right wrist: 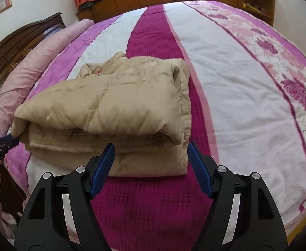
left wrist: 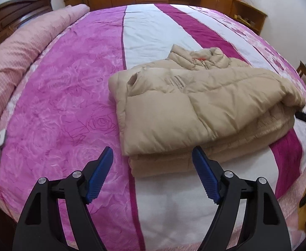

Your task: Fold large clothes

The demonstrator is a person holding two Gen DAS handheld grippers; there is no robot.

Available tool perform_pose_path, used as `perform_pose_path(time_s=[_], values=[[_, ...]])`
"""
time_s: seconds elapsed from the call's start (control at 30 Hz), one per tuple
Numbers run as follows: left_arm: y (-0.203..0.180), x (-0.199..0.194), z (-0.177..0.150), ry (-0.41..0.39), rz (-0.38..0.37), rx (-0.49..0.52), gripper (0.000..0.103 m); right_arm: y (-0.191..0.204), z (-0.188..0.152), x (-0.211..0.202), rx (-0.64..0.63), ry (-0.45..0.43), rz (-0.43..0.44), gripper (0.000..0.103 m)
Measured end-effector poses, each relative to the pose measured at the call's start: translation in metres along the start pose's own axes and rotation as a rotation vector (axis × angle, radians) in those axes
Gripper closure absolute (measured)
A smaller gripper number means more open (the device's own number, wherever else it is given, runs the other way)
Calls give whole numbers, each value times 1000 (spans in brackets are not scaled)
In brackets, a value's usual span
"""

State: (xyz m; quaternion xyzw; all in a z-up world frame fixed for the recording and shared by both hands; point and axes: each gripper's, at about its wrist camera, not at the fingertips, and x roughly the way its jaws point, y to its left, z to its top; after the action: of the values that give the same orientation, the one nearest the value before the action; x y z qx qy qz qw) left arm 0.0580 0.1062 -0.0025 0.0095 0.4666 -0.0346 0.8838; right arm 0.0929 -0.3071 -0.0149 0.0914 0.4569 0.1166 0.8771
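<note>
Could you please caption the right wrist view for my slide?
Open right tool facing a folded beige puffer jacket on a striped bedspread.

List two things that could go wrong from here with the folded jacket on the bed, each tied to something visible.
1. The puffy jacket is stacked in thick layers and both grippers, left and right, are open and off it; the top fold may spring back open.
2. The collar end pokes out beyond the top fold, so the bundle looks uneven and may slump if lifted.
</note>
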Motion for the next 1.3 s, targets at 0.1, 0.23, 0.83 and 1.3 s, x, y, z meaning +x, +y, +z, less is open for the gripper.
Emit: perform_pose_path(time_s=[0.1, 0.23, 0.83, 1.3], values=[[4, 10, 2, 19, -34, -55, 62, -1, 2, 7, 26, -19, 43, 41], [9, 10, 7, 18, -103, -125, 98, 4, 9, -2, 2, -66, 71, 90], [9, 11, 118, -132, 39, -94, 59, 15, 122, 31, 11, -153, 11, 94], [33, -14, 104, -182, -16, -133, 23, -27, 137, 17, 38, -202, 29, 47]])
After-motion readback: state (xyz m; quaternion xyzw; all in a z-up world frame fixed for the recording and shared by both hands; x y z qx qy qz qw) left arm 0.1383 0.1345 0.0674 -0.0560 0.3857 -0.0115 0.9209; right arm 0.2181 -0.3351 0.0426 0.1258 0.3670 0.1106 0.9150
